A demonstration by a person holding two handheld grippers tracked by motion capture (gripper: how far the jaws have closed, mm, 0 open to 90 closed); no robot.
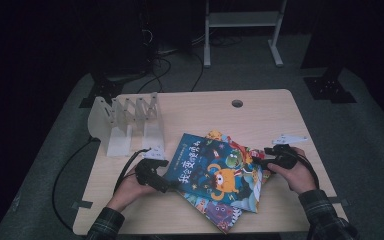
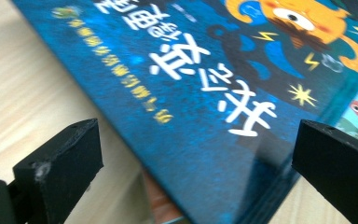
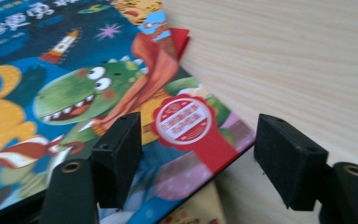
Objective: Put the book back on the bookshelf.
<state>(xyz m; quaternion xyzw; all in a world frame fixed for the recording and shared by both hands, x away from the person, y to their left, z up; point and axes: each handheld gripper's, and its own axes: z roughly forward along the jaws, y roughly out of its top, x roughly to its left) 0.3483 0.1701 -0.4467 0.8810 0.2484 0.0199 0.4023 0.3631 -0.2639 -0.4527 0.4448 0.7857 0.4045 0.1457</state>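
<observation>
Forearms and hands: two plaid sleeves enter at the near edge of the table (image 1: 260,102), each hand carrying a gripper, one at either side of the book pile.
Table: pale wood, with a white slotted rack (image 1: 130,122) standing well apart at the far left.
Books: a top book (image 1: 215,172) with a dark blue cover (orange monster, green dinosaur) lies askew on at least one lower book (image 1: 220,214); how many lie beneath is hard to make out.
Long axis: the top book's title edge runs diagonally, from the near left corner up toward the rack side.
Left gripper (image 1: 166,186): jaws spread wide on either side of the top book's near left corner (image 2: 223,154), pads clear of it, nothing held.
Right gripper (image 1: 261,161): jaws apart, one resting over the cover by the red seal (image 3: 185,120), the other out over bare wood past the book's edge; no grip on it.
Key relation: the book lies between the two tools, each at an opposite edge, about equally near, so a lift likely turns on both closing together.
Hidden: lower covers mostly hidden; the cover blurs close to the left gripper's camera.
</observation>
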